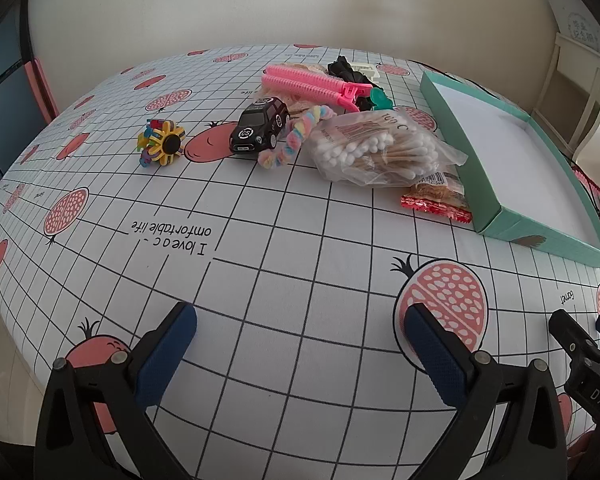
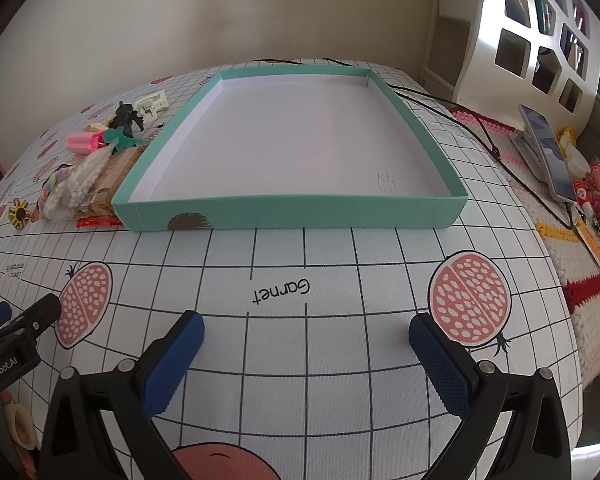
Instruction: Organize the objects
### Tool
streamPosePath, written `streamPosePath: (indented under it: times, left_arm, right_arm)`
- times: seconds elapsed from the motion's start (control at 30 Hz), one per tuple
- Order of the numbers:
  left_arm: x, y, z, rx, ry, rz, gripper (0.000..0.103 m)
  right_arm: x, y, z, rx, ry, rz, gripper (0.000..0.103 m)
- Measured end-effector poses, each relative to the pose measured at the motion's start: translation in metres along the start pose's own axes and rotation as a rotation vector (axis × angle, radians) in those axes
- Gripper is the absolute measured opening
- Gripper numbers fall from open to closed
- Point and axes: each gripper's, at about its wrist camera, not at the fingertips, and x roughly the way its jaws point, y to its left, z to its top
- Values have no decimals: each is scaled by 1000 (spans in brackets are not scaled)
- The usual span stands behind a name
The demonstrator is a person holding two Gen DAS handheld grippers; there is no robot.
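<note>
A shallow teal box (image 2: 296,212) with a white inside lies empty on the table; it also shows at the right of the left wrist view (image 1: 540,236). To its left lies a pile: a black toy car (image 1: 260,124), a bag of cotton swabs (image 1: 376,148), pink hair rollers (image 1: 312,86), a pastel scrunchie (image 1: 296,136), a colourful spinner toy (image 1: 162,142) and a snack packet (image 1: 438,200). My left gripper (image 1: 300,320) is open and empty, well in front of the pile. My right gripper (image 2: 306,328) is open and empty, in front of the box.
The table has a white grid cloth with pomegranate prints (image 2: 468,296). A phone on a stand (image 2: 548,152), a black cable (image 2: 460,116) and small items lie on a knitted mat at the right. A white shelf unit (image 2: 540,40) stands behind.
</note>
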Motion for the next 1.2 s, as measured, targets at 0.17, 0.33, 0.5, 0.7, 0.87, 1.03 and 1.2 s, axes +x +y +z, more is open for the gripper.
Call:
streamPosePath:
  times: [0.17, 0.33, 0.5, 0.7, 0.87, 1.03, 1.2]
  left_arm:
    - [1, -1, 0, 16, -3, -11, 103]
    - [1, -1, 0, 34, -5, -23, 103]
    - [-1, 2, 2, 37, 8, -64, 103]
    - [-25, 6, 25, 35, -30, -101, 103]
    - [-44, 19, 74, 42, -10, -88, 103]
    - [-39, 34, 132, -6, 41, -72, 103]
    - [-13, 34, 191, -5, 55, -72, 103]
  right_arm:
    - [0, 0, 0, -1, 2, 1, 103]
    - [0, 0, 0, -3, 10, 3, 103]
    - [-2, -1, 3, -3, 27, -4, 103]
    - [-29, 13, 26, -43, -29, 39, 103]
    - [-55, 33, 71, -73, -50, 123, 103]
    - [-54, 62, 126, -76, -20, 202, 103]
    - [-25, 101, 175, -172, 12, 224, 103]
